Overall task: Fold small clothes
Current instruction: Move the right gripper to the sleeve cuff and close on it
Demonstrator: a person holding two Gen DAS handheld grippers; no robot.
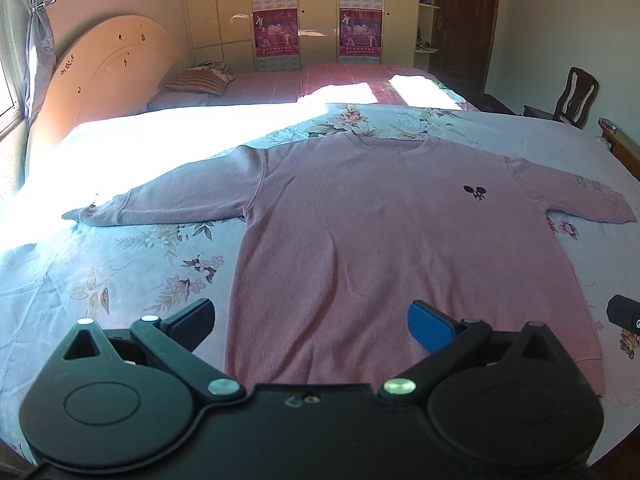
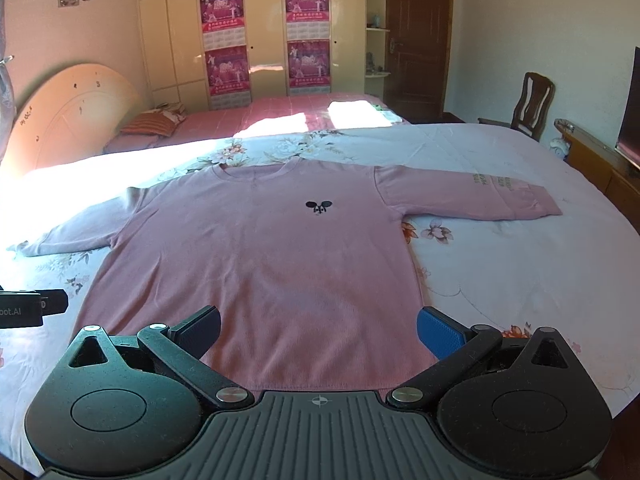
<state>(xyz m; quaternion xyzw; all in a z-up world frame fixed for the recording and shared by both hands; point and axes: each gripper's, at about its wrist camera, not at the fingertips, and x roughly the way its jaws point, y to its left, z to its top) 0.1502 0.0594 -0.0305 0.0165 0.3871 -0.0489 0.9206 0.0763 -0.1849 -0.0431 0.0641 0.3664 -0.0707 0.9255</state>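
Note:
A pink long-sleeved sweater lies flat and face up on the floral bedspread, both sleeves spread sideways, collar at the far end. A small black logo marks its chest. My left gripper hovers open above the hem's left part, nothing between its fingers. Over the hem's right part my right gripper stands open as well, holding nothing. Each gripper shows at the edge of the other's view.
A wooden headboard stands at the far left with a striped pillow on a pink sheet. Wardrobes with posters line the back wall. A chair and a low cabinet sit right of the bed. Sunlight whitens the left bedspread.

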